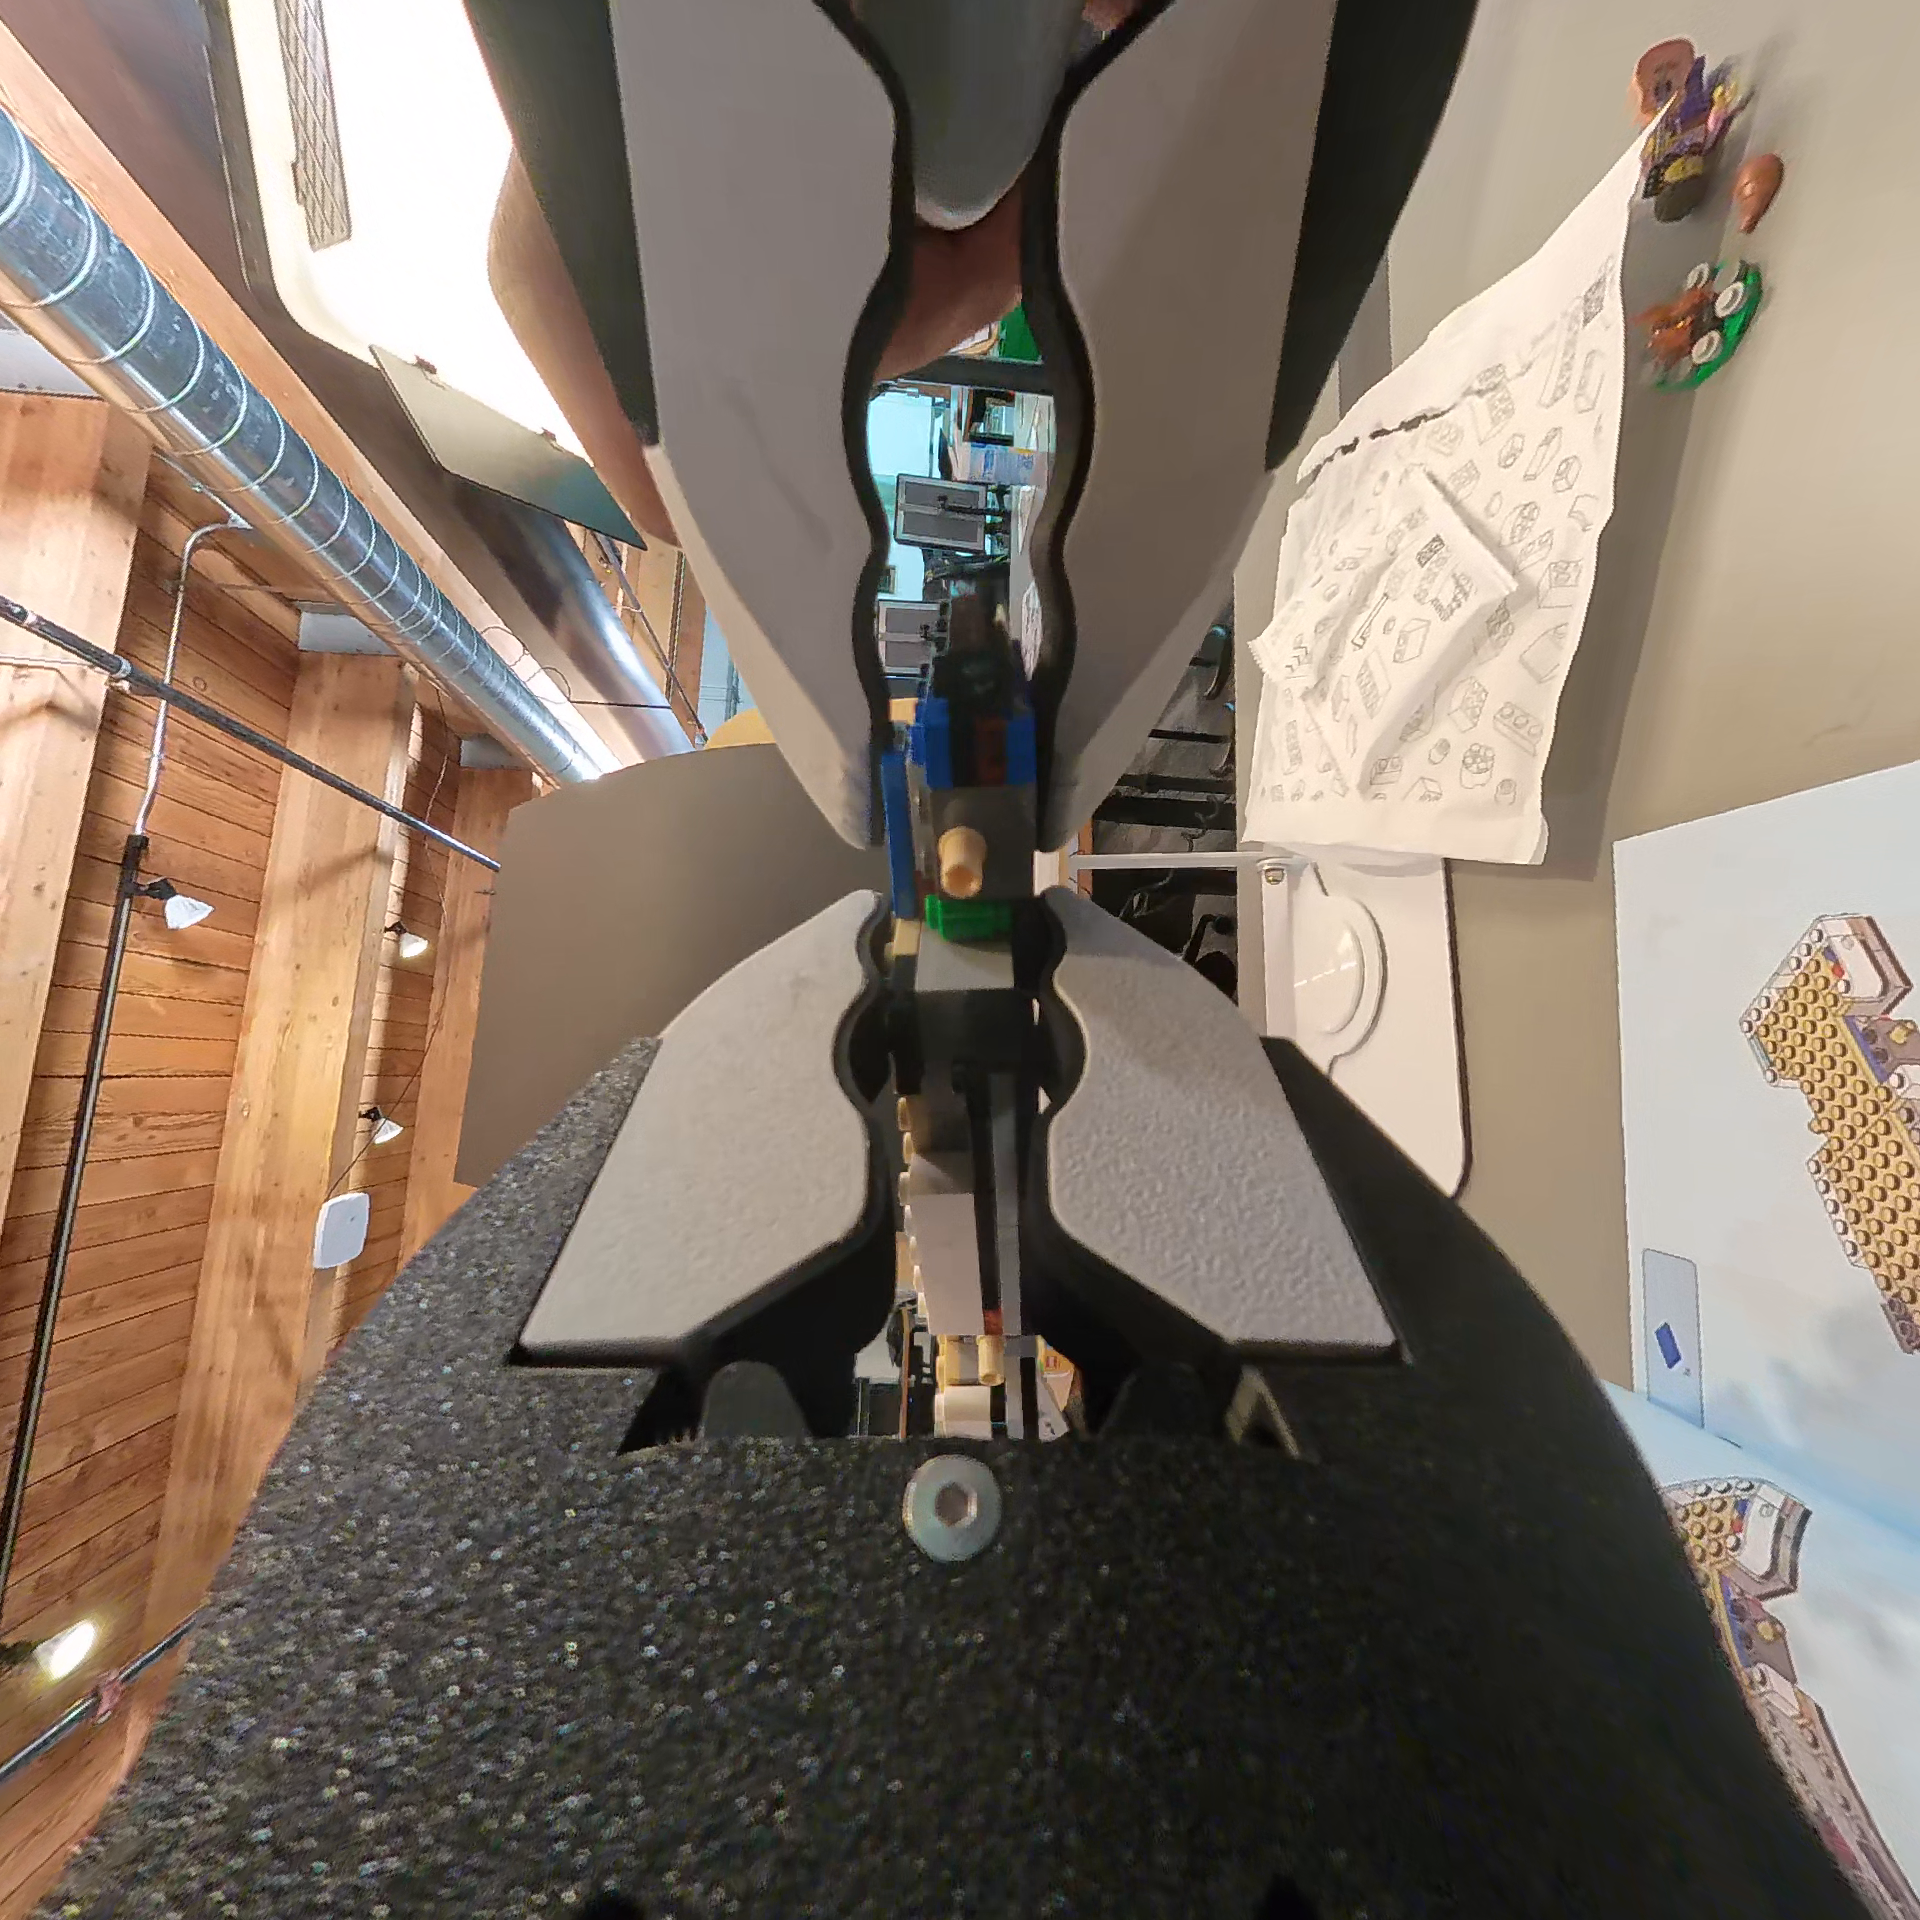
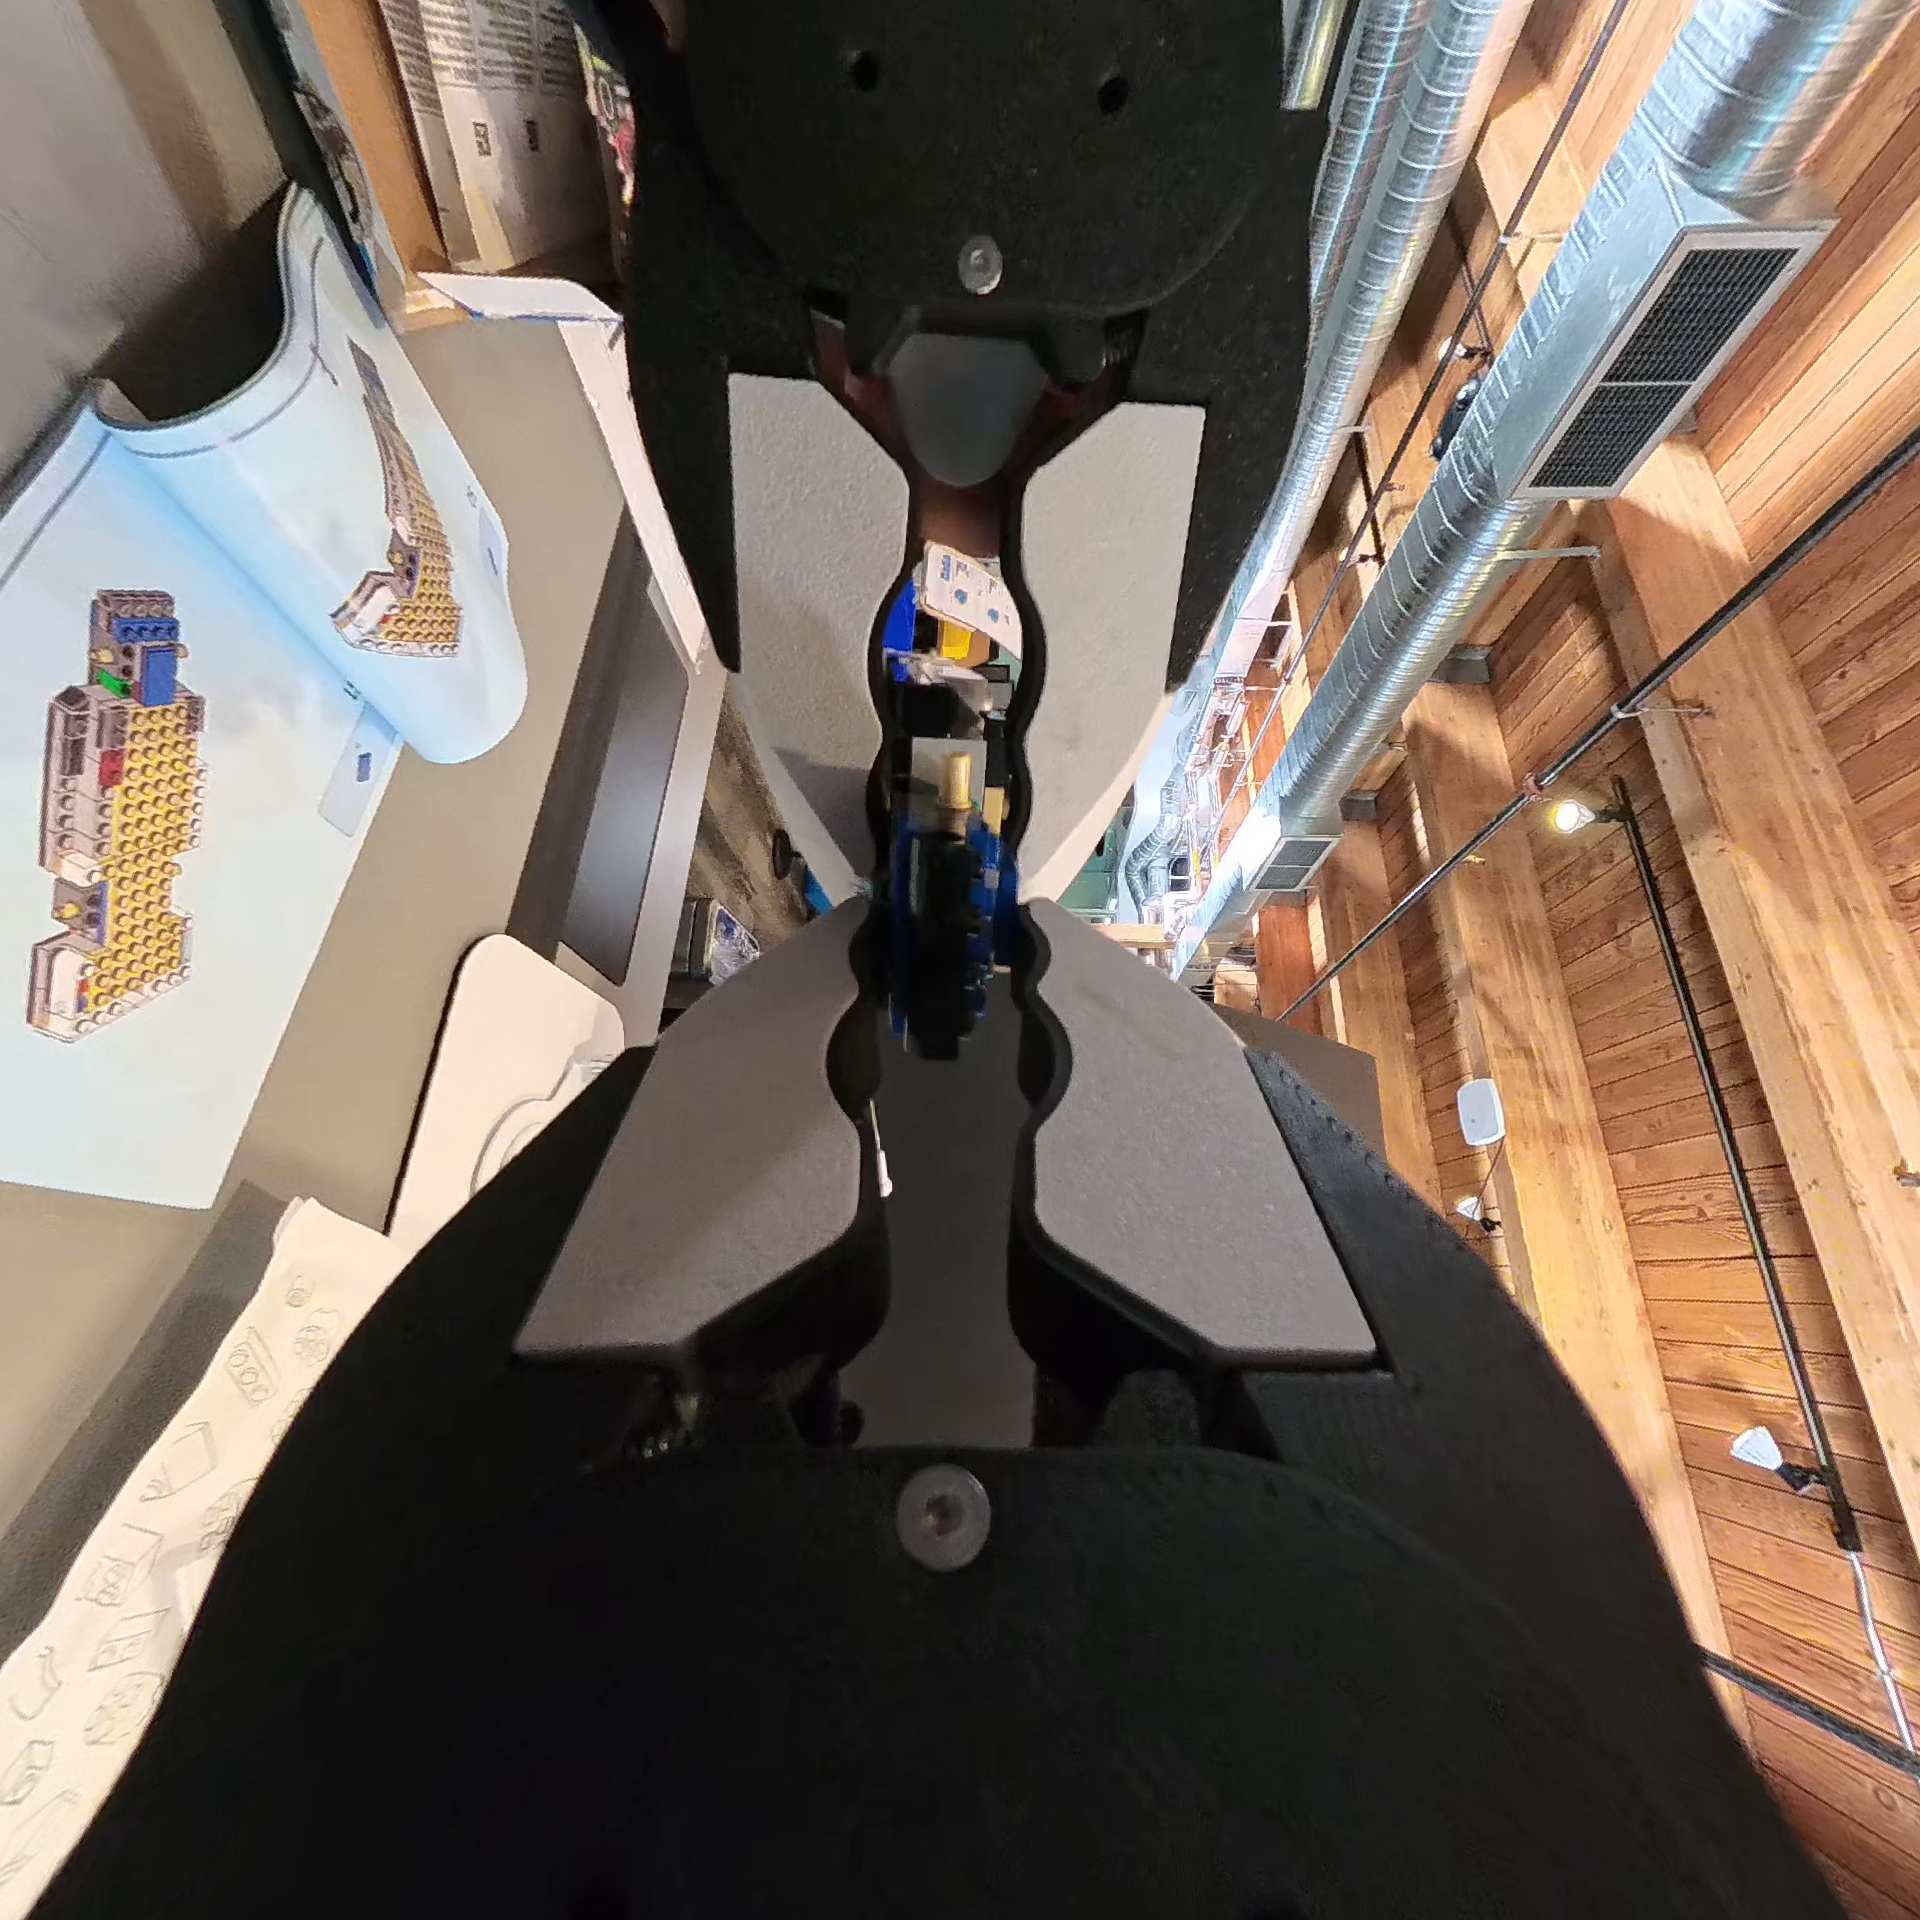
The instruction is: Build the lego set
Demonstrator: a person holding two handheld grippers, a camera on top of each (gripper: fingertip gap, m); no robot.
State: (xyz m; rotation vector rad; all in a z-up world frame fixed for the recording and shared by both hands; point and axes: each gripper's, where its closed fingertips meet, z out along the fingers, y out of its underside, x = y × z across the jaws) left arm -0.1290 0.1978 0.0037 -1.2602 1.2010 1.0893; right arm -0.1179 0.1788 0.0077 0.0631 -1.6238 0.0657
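Both grippers pinched one toy-brick build held above the table: the left gripper clamped the grey end, the right gripper the blue section. Pressing squarely (no twisting) probably suited such a joint, with the tan peg exposed between them.

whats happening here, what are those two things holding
Two handheld tools face each other tip to tip, both closed on one toy brick build of grey, blue, black and tan pieces with a small green brick. The left tool grips its grey end, and the right tool grips the blue and black end. To the side, on the grey table, lie an open instruction booklet and a white printed paper bag.
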